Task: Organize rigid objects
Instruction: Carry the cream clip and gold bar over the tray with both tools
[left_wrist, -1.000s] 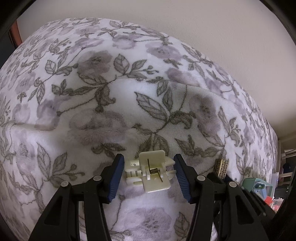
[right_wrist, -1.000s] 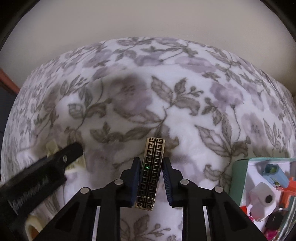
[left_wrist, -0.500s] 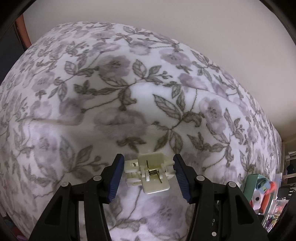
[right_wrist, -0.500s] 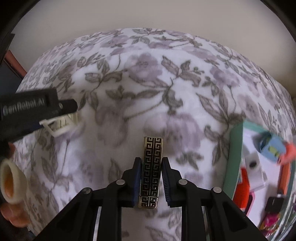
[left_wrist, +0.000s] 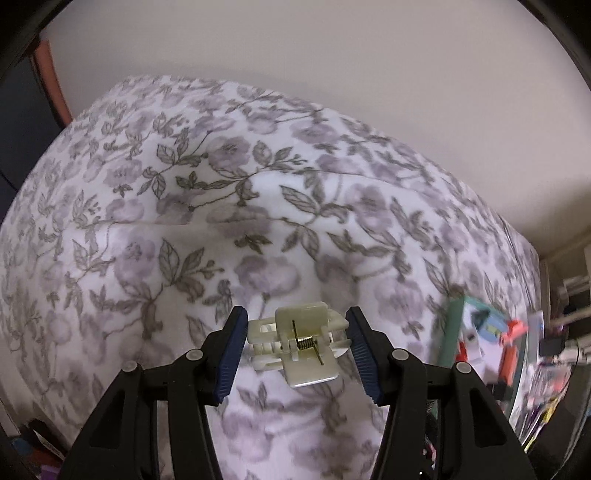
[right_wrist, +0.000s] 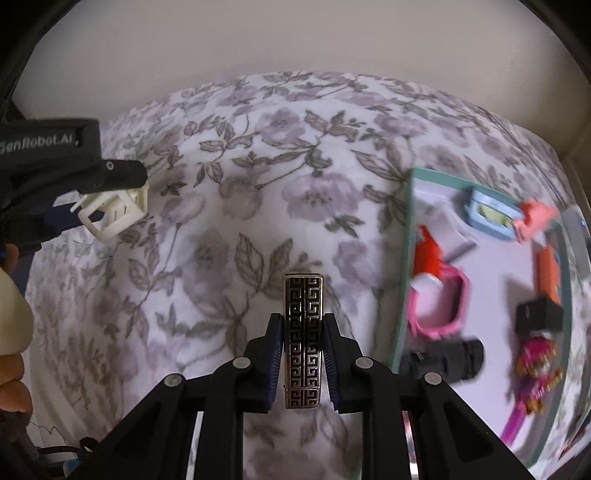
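Seen from the left wrist, the left gripper (left_wrist: 295, 349) clasps a cream plastic spring hair clip (left_wrist: 298, 344) between its blue ribbed pads (left_wrist: 232, 353), the clip's wire spring facing the camera and the clip held clear above a white fleece blanket printed with mauve flowers and grey-green leaves (left_wrist: 229, 221). A plain pale wall (left_wrist: 295, 55) rises behind the blanket, and at the right edge a green-rimmed white tray (left_wrist: 452, 332) of small, blurred bits and pieces lies on the blanket. Seen from the right wrist, the right gripper (right_wrist: 302, 360) is clenched on a narrow rectangular metal piece with a black and silver Greek-key pattern (right_wrist: 303, 332), which stands lengthwise between the pads and juts past the fingertips, likewise above the flowered blanket (right_wrist: 258, 184). To its right the tray (right_wrist: 404, 277) holds a pale blue case (right_wrist: 491, 214), a pink loop (right_wrist: 439, 310), red and orange pieces, black blocks and a magenta trinket, all smeared by blur. At the upper left the left gripper (right_wrist: 122, 192), its black body lettered in white, carries the cream clip (right_wrist: 114, 212) well apart from the patterned piece; part of a person's hand (right_wrist: 11, 317) shows at the left edge.
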